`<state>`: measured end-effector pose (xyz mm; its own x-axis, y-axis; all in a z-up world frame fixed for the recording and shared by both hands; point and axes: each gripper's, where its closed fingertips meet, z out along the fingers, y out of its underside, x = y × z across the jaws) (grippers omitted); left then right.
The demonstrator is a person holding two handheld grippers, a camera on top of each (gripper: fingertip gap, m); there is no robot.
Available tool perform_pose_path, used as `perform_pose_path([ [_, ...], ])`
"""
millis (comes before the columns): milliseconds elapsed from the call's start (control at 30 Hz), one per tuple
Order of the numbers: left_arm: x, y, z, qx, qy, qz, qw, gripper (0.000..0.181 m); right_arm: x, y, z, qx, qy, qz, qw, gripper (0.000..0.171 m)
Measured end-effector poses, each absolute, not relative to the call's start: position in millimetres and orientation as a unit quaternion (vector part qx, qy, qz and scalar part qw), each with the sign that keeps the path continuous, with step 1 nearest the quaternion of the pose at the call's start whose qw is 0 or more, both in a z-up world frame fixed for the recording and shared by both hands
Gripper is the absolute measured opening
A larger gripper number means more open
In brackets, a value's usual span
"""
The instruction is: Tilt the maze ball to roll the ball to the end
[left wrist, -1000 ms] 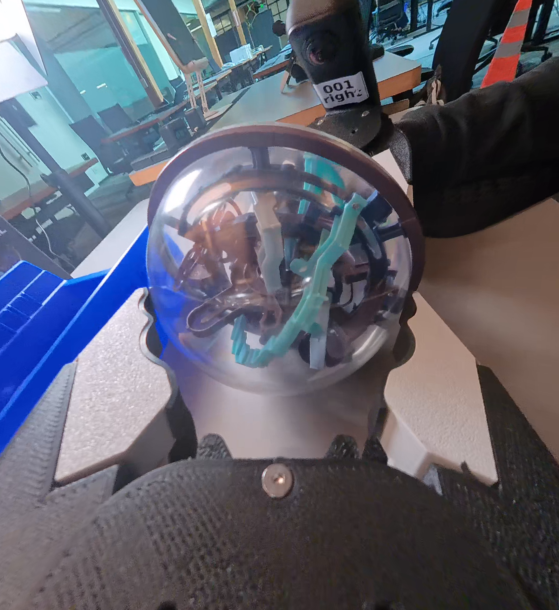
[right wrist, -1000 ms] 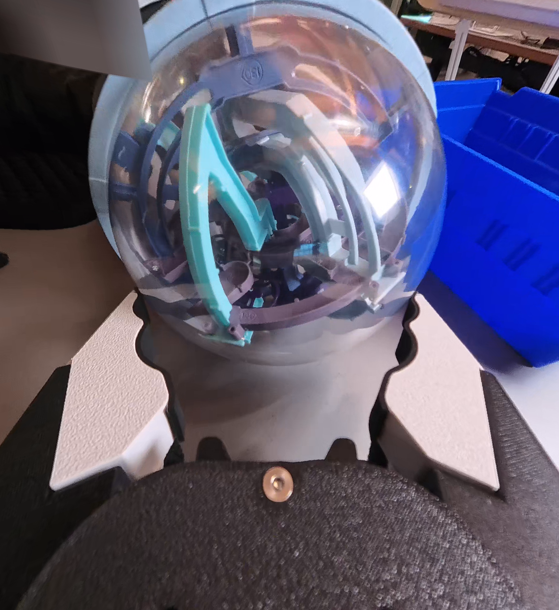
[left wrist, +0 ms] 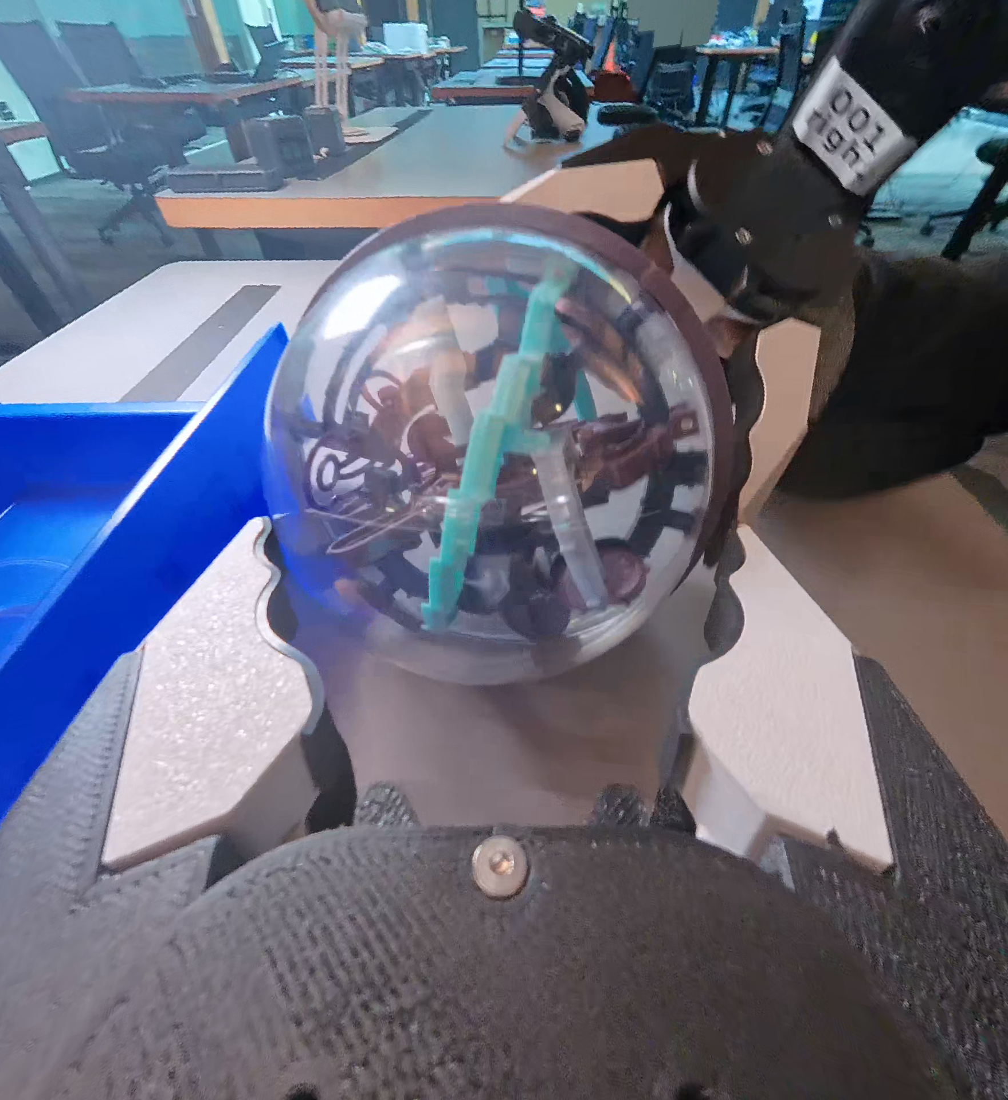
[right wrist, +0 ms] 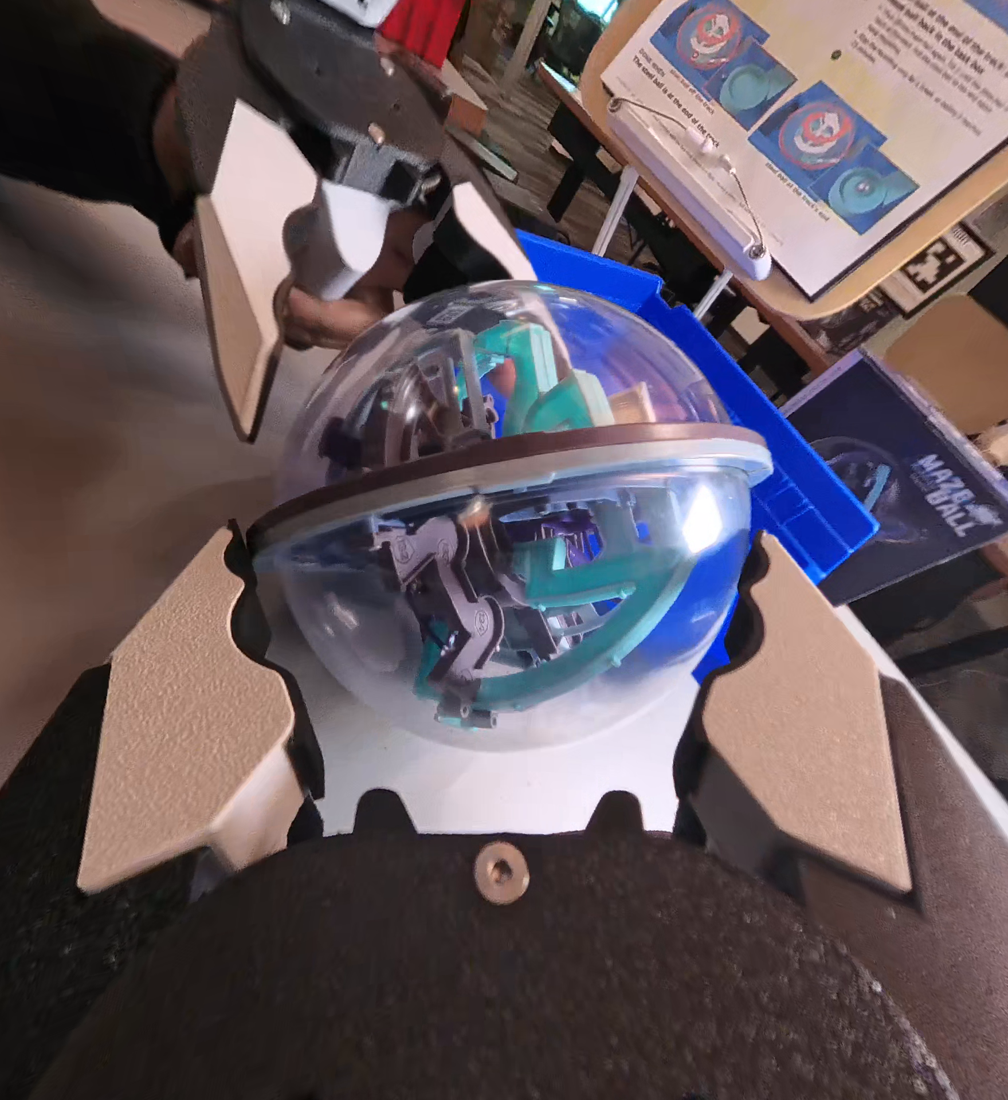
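Observation:
The maze ball (left wrist: 489,452) is a clear sphere with teal, purple and brown tracks inside and a dark rim band. In the left wrist view it sits between the fingertips of my left gripper (left wrist: 498,553), which is shut on it. My right gripper (left wrist: 745,280) grips it at the upper right, held by a black-sleeved hand. In the right wrist view the maze ball (right wrist: 507,583) fills my right gripper (right wrist: 498,571), which is shut on it with the rim band nearly level. My left gripper (right wrist: 370,333) meets the ball from the upper left. A small shiny bead (right wrist: 477,509) sits just under the rim.
A blue plastic bin (left wrist: 90,524) stands close to the left of the ball; it also shows behind the ball in the right wrist view (right wrist: 787,464). A dark product box (right wrist: 906,494) and a picture board (right wrist: 817,119) stand behind it. The beige tabletop (left wrist: 906,595) lies below.
The ball has been turned: its rim band went from upright to nearly level in the right wrist view. The right gripper has rolled and swung to the ball's upper right. Both grippers still hold it.

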<state>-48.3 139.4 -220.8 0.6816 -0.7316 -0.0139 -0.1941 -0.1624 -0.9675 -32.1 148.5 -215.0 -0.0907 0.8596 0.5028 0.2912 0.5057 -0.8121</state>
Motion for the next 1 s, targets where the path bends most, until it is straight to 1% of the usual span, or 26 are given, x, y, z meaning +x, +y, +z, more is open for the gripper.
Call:
perform_pose_path([
  [33,-49,140,-224,-0.721,0.326,-0.239,0.563,0.14,-32,150,-215,-0.424,-0.683,0.281,0.525,0.154],
  [133,-50,143,-229,-0.711,0.328,-0.235,0.576,0.137,-32,151,-215,-0.426,-0.676,0.291,0.525,0.154],
  [333,-49,145,-238,-0.706,0.337,-0.195,0.592,0.138,-30,150,-217,-0.419,-0.677,0.291,0.53,0.154],
  [467,-54,139,-239,-0.701,0.34,-0.195,0.595,0.134,-30,148,-219,-0.41,-0.681,0.296,0.529,0.154],
  [733,-69,134,-247,-0.672,0.42,-0.176,0.584,0.112,-26,149,-223,-0.412,-0.691,0.29,0.518,0.154],
  [767,-71,136,-249,-0.671,0.426,-0.173,0.581,0.113,-25,151,-225,-0.416,-0.692,0.287,0.515,0.154],
  [900,-72,147,-255,-0.684,0.431,-0.169,0.564,0.128,-23,160,-237,-0.438,-0.691,0.283,0.501,0.153],
  [1000,-69,148,-257,-0.687,0.434,-0.17,0.558,0.129,-25,162,-240,-0.45,-0.682,0.299,0.492,0.152],
])
